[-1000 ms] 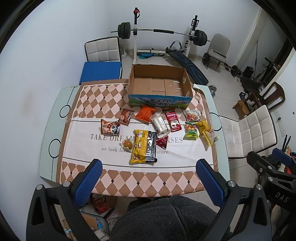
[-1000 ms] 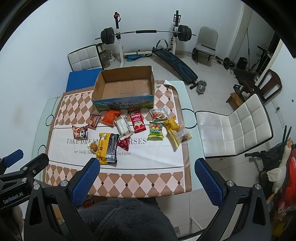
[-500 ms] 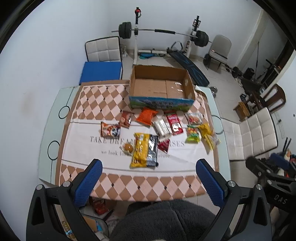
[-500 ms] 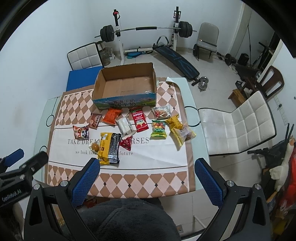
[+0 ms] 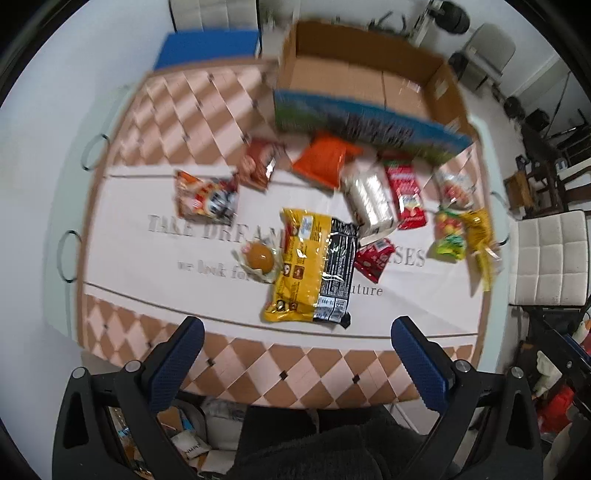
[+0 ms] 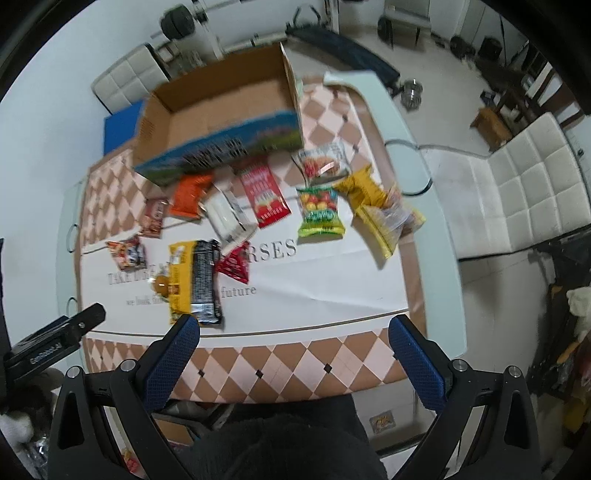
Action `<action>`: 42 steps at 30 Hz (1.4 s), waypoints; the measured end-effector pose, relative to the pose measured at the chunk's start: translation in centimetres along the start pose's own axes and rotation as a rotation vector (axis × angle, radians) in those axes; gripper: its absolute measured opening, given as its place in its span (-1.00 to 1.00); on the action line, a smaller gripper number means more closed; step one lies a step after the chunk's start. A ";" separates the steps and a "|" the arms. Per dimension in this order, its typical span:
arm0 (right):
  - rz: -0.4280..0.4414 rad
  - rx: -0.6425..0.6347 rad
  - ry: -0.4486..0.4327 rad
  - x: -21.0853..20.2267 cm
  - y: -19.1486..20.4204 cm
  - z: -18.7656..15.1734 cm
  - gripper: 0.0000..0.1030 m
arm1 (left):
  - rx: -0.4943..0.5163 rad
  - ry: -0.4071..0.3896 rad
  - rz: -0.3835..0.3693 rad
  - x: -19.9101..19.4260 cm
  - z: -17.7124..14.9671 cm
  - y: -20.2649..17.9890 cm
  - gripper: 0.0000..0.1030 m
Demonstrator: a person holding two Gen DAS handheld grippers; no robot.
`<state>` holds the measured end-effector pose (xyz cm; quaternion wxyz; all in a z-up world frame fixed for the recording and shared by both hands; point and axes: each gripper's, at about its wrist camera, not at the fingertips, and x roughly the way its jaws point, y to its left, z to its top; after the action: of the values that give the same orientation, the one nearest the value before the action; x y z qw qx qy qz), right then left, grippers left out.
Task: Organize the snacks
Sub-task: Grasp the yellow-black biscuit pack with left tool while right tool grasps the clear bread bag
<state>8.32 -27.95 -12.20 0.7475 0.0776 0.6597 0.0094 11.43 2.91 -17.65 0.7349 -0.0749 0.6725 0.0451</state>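
Several snack packets lie on the table cloth in front of an empty cardboard box [image 5: 365, 79] [image 6: 221, 107]. Nearest me is a yellow packet [image 5: 299, 262] [image 6: 179, 280] beside a black one [image 5: 338, 269] [image 6: 205, 280]. Further back lie an orange bag [image 5: 325, 158] [image 6: 190, 195], a red packet [image 5: 406, 194] [image 6: 266, 195] and a green sweets bag [image 5: 448, 236] [image 6: 319, 212]. My left gripper [image 5: 295, 358] hangs open above the table's near edge, nothing between its fingers. My right gripper [image 6: 293, 354] is open too, holding nothing. Both views are blurred by motion.
The checked cloth covers a glass table [image 6: 439, 229]. A white chair [image 6: 517, 184] stands to the right, another chair [image 6: 129, 79] and a blue pad [image 5: 210, 48] behind the table. Gym weights [image 6: 177, 24] stand at the back. A dark sleeve [image 5: 314, 454] fills the bottom.
Both grippers have come down and forward toward the table, so the snacks and box look much larger. Both stay open. Nothing on the table has moved.
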 end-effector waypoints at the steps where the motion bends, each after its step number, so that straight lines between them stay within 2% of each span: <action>1: 0.005 0.003 0.018 1.6 -0.1 0.5 1.00 | 0.008 0.025 0.003 2.0 0.6 -0.5 1.00; 9: -0.008 0.009 0.143 11.3 -0.5 2.6 1.00 | 0.049 0.168 0.020 12.9 3.9 -2.0 1.00; 19: -0.015 0.010 0.230 17.3 -1.5 3.4 1.00 | 0.088 0.281 0.042 21.1 4.4 -2.7 1.00; 21: -0.017 0.010 0.237 17.5 -1.9 3.4 1.00 | 0.086 0.269 0.040 21.6 4.4 -2.8 0.99; 24: -0.013 0.015 0.235 17.4 -2.7 4.0 1.00 | 0.062 0.244 0.036 21.6 4.3 -2.4 0.68; 25: -0.012 0.027 0.228 17.0 -3.3 4.3 1.00 | 0.053 0.234 0.035 21.5 4.3 -2.3 0.65; 29: -0.006 0.105 0.186 15.1 -6.4 6.1 1.00 | 0.016 0.202 0.058 20.8 3.7 -1.9 0.64; 35: -0.012 0.336 0.187 15.0 -13.5 8.9 1.00 | -0.091 0.212 0.049 20.0 2.4 -0.4 0.64; 38: 0.012 0.479 0.217 16.7 -17.1 9.5 1.00 | -0.114 0.213 0.051 20.2 2.0 0.0 0.64; 42: 0.051 0.616 0.253 19.5 -19.9 9.8 1.00 | -0.146 0.214 0.049 20.5 0.9 0.6 0.64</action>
<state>18.72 -46.35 -32.81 0.6007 0.3146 0.7168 -0.1622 14.11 2.98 -38.01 0.6503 -0.1161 0.7436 0.1036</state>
